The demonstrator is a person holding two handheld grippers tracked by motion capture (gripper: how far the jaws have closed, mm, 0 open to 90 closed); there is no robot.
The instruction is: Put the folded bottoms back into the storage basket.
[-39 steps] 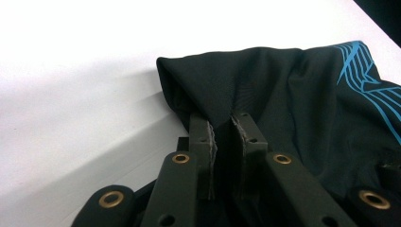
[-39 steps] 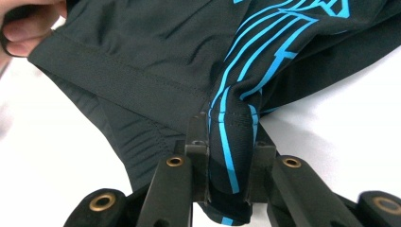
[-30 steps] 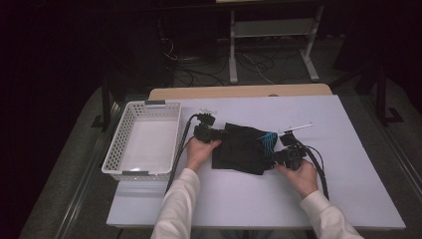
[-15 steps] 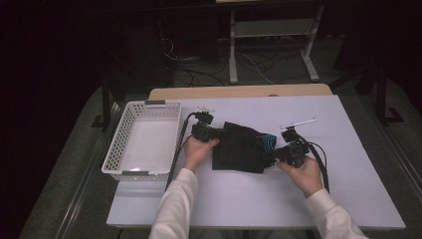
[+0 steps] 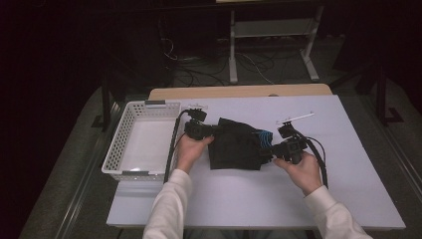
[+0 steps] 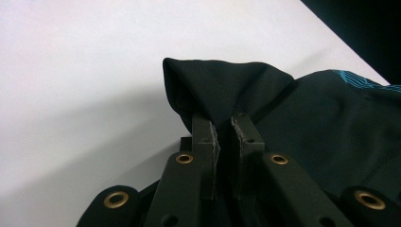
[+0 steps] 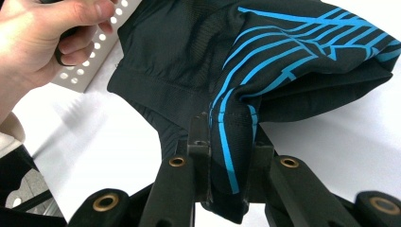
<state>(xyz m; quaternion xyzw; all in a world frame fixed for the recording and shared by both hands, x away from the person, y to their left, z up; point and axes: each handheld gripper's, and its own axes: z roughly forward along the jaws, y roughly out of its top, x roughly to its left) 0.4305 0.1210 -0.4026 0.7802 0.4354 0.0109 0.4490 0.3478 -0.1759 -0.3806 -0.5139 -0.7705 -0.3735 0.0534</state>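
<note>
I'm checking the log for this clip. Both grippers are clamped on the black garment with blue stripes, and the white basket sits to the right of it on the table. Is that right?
Not quite. The white basket sits to the left of the black garment, as the high view shows. The rest holds: the left gripper and the right gripper are both clamped on the garment.

My left hand-held gripper (image 6: pixel 226 130) hides the pinched hem of the black garment (image 6: pixel 302 123); the picture's right edge crops its blue-patterned far side.
</note>
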